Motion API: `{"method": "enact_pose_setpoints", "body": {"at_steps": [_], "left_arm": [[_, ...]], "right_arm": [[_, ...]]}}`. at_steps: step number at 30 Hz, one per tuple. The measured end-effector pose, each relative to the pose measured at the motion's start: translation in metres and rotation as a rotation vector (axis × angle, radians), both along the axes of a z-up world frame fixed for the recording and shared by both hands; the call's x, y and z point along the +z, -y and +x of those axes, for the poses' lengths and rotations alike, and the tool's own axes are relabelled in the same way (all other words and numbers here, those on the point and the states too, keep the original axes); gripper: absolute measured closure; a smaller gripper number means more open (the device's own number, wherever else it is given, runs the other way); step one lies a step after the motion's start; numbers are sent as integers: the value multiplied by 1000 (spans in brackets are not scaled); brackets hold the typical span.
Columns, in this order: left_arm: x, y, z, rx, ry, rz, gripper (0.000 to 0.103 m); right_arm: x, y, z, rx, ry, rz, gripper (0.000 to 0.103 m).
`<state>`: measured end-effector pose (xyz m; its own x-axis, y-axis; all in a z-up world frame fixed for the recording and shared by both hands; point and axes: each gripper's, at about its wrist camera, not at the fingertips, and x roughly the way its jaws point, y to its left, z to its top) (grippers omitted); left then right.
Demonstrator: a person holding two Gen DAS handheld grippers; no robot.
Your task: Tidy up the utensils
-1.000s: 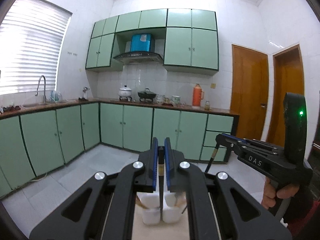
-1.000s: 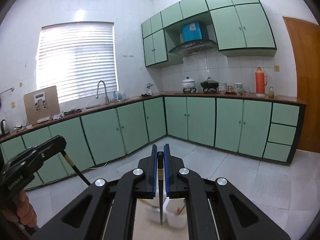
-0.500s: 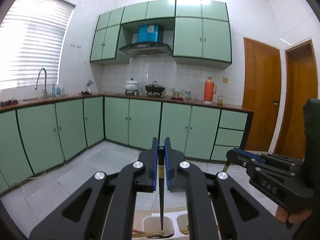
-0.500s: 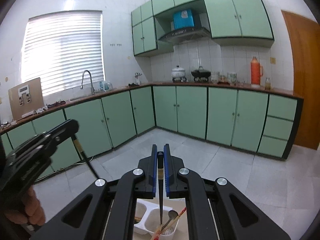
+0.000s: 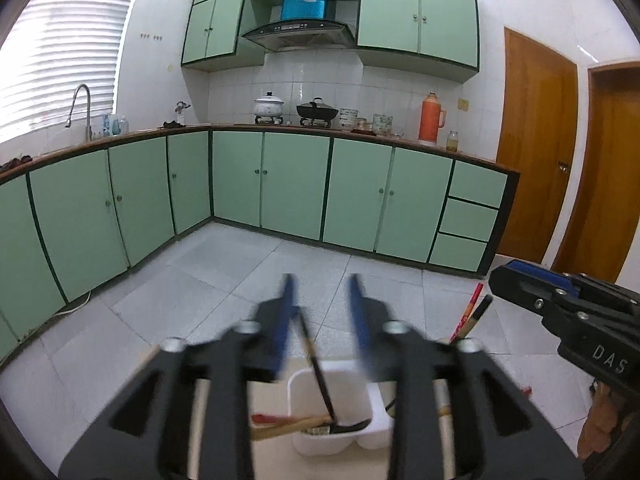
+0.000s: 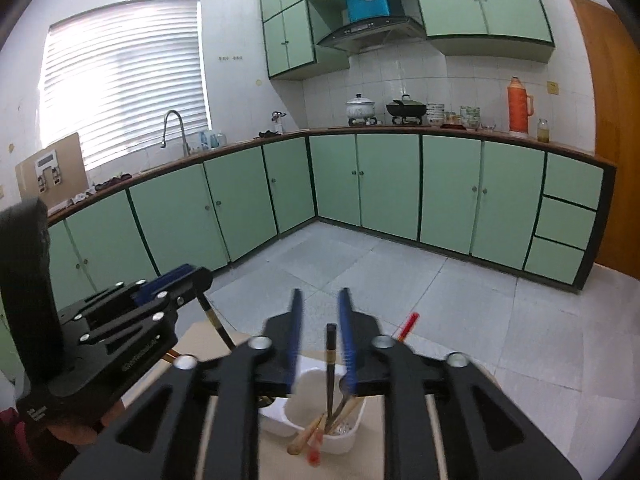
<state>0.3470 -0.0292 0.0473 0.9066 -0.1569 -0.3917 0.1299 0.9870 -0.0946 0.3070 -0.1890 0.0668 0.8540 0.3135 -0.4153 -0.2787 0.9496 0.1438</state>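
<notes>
In the left wrist view my left gripper (image 5: 322, 308) is open above a white divided utensil holder (image 5: 308, 446). A black chopstick (image 5: 320, 376) leans free in its left compartment, beside a red and a wooden utensil (image 5: 288, 426). In the right wrist view my right gripper (image 6: 320, 324) is open above the same holder (image 6: 348, 438). A second black chopstick (image 6: 330, 364) stands free between the pads in the right compartment, with a spoon and a red chopstick (image 6: 408, 324). Each gripper shows at the edge of the other's view: the right gripper (image 5: 496, 280), the left gripper (image 6: 200, 276).
The holder stands on a light wooden table (image 6: 200, 336). Beyond is grey tiled floor (image 5: 240, 264), green cabinets (image 5: 296, 184) along the back and left walls, and wooden doors (image 5: 536, 148) at the right.
Both grippers have opened and let go of their black chopsticks, which now rest in the holder. Both have tilted down toward the holder.
</notes>
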Motion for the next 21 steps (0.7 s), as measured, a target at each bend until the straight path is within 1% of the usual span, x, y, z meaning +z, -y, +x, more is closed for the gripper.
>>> {"method": "enact_pose_setpoints", "body": {"at_steps": [2, 3, 5, 6, 8, 10, 11, 14, 15, 17, 18, 19, 21], "left_arm": [[1, -6, -8, 5, 8, -10, 65], [1, -9, -14, 9, 12, -11, 63], [4, -13, -24, 21, 21, -14, 53], [5, -14, -28, 24, 26, -17, 50], [7, -17, -42, 36, 39, -12, 40], [7, -20, -57, 48, 51, -4, 33], [7, -22, -64, 55, 51, -2, 29], [5, -27, -82, 63, 47, -4, 19], [4, -29, -90, 66, 46, -1, 18], [1, -30, -101, 69, 39, 9, 13], [-1, -30, -107, 71, 35, 16, 13], [-2, -30, -112, 70, 31, 23, 12], [-4, -30, -123, 70, 21, 39, 8]], "right_arm": [[1, 4, -8, -11, 11, 10, 61], [3, 6, -10, -19, 16, 14, 54], [4, 9, -19, -35, 29, 21, 46], [5, 12, -26, -45, 37, 21, 43], [5, 14, -37, -62, 46, 19, 38], [4, 18, -49, -79, 50, 18, 32], [4, 19, -53, -83, 50, 20, 28], [-1, 24, -72, -102, 48, 27, 18], [-2, 25, -76, -107, 47, 27, 17], [-7, 28, -87, -115, 41, 25, 11], [-10, 28, -94, -119, 36, 23, 8], [-13, 29, -99, -122, 31, 21, 6], [-21, 31, -109, -127, 9, 28, 6]]}}
